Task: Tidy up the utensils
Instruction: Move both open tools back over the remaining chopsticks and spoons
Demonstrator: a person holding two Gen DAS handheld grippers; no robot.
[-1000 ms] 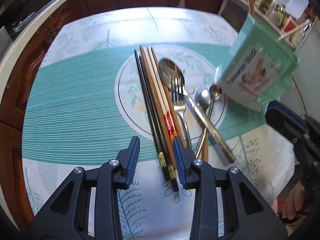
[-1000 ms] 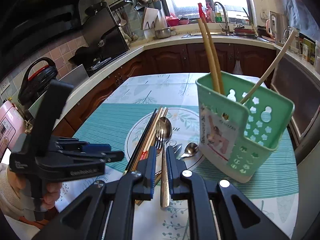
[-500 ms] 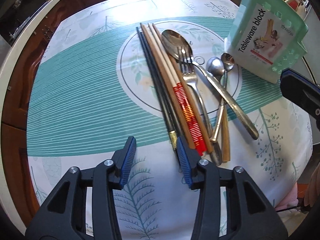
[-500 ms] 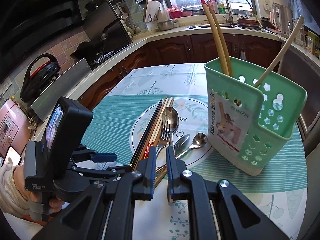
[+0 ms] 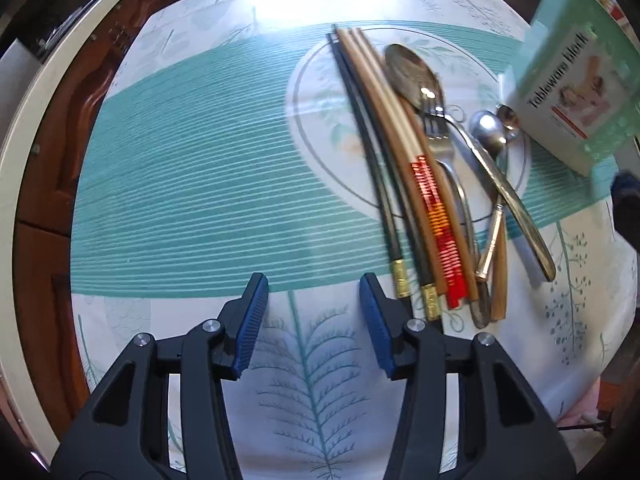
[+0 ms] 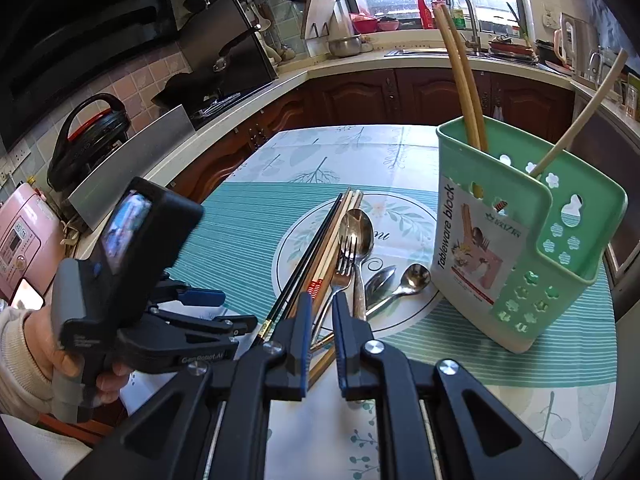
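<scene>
Left wrist: left gripper [image 5: 312,320] opening over bare tablecloth [image 5: 200,200], chopsticks [image 5: 384,168] beside.

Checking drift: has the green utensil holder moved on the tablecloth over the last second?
No. The green utensil holder stands at the same spot beside the printed circle; only the camera shifted.

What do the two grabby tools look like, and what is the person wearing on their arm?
Both are black plastic tongs with blue ribbed pads and silver screws. The left tongs carry a boxy black camera with a small screen on a grey handle, and white lettering on the side. The right tongs look the same. The hand shows a cream knitted sleeve.
</scene>
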